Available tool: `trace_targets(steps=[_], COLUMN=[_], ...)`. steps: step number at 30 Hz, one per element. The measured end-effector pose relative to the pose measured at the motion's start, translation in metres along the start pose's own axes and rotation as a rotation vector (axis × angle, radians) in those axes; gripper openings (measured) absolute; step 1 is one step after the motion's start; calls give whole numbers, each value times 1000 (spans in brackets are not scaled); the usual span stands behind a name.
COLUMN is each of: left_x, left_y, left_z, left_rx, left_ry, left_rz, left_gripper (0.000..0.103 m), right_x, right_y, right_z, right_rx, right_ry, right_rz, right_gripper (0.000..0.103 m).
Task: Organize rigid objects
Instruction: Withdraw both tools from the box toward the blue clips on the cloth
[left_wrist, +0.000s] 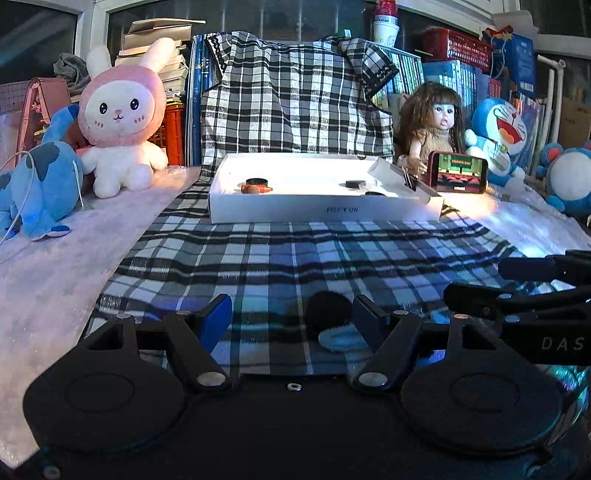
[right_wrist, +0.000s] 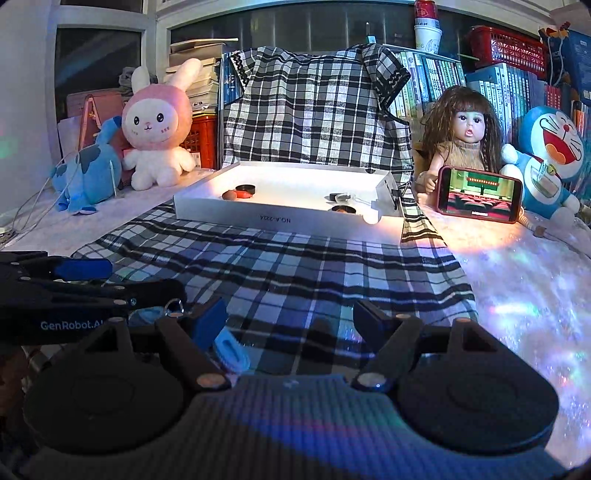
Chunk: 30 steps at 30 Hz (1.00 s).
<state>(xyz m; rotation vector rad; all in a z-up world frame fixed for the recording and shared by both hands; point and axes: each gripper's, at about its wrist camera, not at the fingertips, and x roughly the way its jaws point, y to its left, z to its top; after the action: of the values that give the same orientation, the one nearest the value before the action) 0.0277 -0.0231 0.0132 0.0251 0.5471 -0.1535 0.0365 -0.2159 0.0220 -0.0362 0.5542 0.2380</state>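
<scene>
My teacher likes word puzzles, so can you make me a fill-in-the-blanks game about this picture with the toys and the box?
1. The bunny plush wears a ____ hood.
2. The doll sits behind a ____ showing a picture.
3. The white box rests on a ____ cloth.
4. Both the left gripper and the right gripper have their jaws ____.

Missing words: pink; phone; plaid; open

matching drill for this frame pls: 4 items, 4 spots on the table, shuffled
Items:
1. white box
2. phone
3. pink bunny
4. light-blue piece

Places:
A. beside the left finger of the right gripper
B. far middle of the plaid cloth
C. far left
D. in front of the doll

Pairs: 1-B, 2-D, 3-C, 4-A
</scene>
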Motion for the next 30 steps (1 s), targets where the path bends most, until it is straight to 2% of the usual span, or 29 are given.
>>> trace_targets(steps=[10,21,25,30], left_x=[-4,-14,-16,-23], left_y=[6,2,1,-4], left_z=[-9,-18,-19,-20], left_rx=[-31,14,14,21], left_ry=[12,1,3,-8], left_rz=[-30,-35,-41,-78], left_gripper=[66,43,39,39], right_x=[-6,-5,-6,-10], right_y=[10,19,23,23], right_z=[-13,-21,-23,-22], right_rx=[-24,-54,-67,-57], right_ry=[11,26,15,-3], right_rz=[8,23,21,10], right_gripper=[85,85,85,76])
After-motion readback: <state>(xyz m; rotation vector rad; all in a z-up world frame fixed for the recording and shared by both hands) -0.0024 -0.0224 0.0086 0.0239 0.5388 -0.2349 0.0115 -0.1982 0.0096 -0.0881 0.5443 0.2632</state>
